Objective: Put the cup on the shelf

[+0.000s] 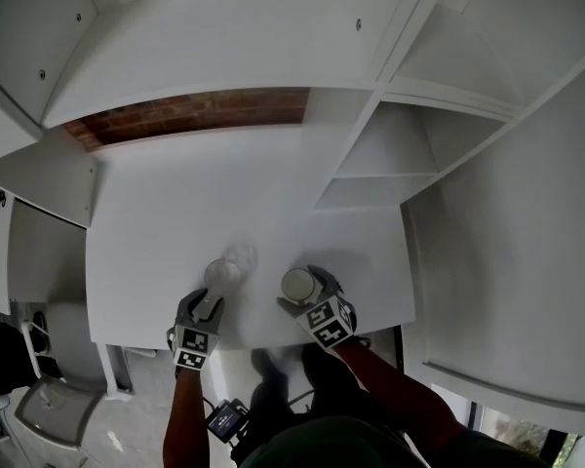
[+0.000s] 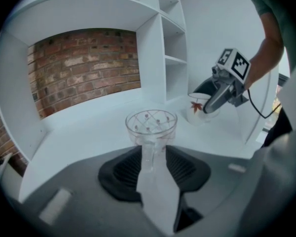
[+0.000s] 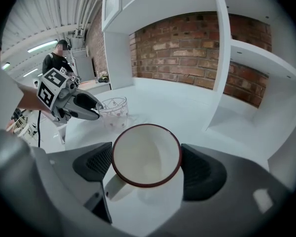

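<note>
Two cups stand near the front edge of the white table. The clear glass cup with small dots has its handle between the pads of my left gripper; a small gap shows at the right pad, so the jaws are open. The white mug with a dark red rim and a red leaf print sits on the table between the wide-open jaws of my right gripper, its handle pointing back at the camera. In the head view the glass cup and the mug stand side by side. The white shelf rises at the table's right.
A brick wall backs the alcove under an upper white shelf board. A tall white side panel stands to the right. A person stands far off to the left. A chair base is on the floor at lower left.
</note>
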A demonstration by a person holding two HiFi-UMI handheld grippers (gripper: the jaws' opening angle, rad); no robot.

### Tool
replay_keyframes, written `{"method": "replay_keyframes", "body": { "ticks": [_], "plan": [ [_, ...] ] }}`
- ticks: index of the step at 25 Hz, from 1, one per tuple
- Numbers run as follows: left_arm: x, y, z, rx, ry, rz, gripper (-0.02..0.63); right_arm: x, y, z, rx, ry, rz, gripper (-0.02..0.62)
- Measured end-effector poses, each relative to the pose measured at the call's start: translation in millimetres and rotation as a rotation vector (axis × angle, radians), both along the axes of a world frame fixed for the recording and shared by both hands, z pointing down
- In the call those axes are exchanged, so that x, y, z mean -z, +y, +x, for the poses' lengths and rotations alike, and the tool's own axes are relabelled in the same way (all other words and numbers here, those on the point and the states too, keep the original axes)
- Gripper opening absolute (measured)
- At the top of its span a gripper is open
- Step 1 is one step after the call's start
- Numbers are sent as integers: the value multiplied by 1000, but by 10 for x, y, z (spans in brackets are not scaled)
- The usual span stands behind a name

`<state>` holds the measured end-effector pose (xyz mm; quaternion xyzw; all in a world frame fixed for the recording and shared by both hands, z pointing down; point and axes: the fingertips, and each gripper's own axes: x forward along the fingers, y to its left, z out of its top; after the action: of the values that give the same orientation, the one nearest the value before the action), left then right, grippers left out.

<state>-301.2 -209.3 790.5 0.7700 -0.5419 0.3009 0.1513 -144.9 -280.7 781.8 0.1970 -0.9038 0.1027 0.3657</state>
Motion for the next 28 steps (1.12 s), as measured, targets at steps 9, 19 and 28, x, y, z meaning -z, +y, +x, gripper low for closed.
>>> {"method": "replay_keyframes", "body": {
  "ticks": [9,19,28],
  "plan": [
    [-43,-6,-2,50,-32,60,58,-22,-24,8,-10,-21,13,399],
    [197,-27,76,56,-37,124,57,93,7,81,-21,-42,0,397],
    [577,-67,167,35,-32,175,57,439,-28,119,-33,-79,35,397]
  ]
}}
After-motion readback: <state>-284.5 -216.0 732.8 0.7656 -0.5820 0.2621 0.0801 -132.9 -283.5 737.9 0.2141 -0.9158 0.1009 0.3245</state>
